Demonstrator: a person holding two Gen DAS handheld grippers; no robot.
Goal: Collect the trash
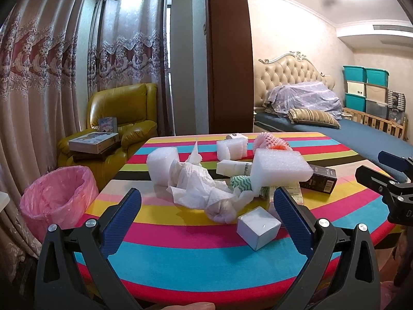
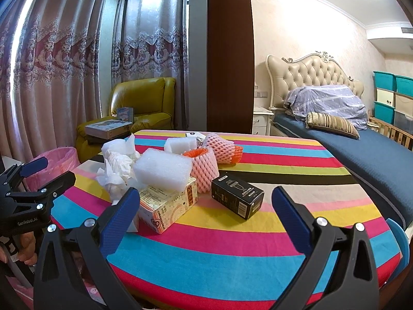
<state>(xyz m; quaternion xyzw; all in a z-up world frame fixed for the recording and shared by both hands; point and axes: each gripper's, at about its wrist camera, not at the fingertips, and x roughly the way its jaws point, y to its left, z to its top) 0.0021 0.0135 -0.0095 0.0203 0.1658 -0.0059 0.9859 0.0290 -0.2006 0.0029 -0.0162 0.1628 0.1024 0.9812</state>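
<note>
Pink-lined trash bin point(image 1: 58, 197) on the floor, just beside the worktop's point(image 1: 180, 258) left edge. Left gripper point(image 1: 206, 206): jaws spread wide, empty, above the striped cloth. Ahead of it, crumpled tissue paper point(image 1: 198, 188), then a small grey-white box point(image 1: 258, 228) near the right jaw. White foam block point(image 1: 280, 166) rests on the pile; a second foam block point(image 2: 164, 168) sits on a printed carton point(image 2: 167, 204). Pink foam fruit nets point(image 2: 206, 168) behind. Black product box point(image 2: 237, 199) lies between the right gripper's point(image 2: 206, 206) wide-open, empty jaws.
</note>
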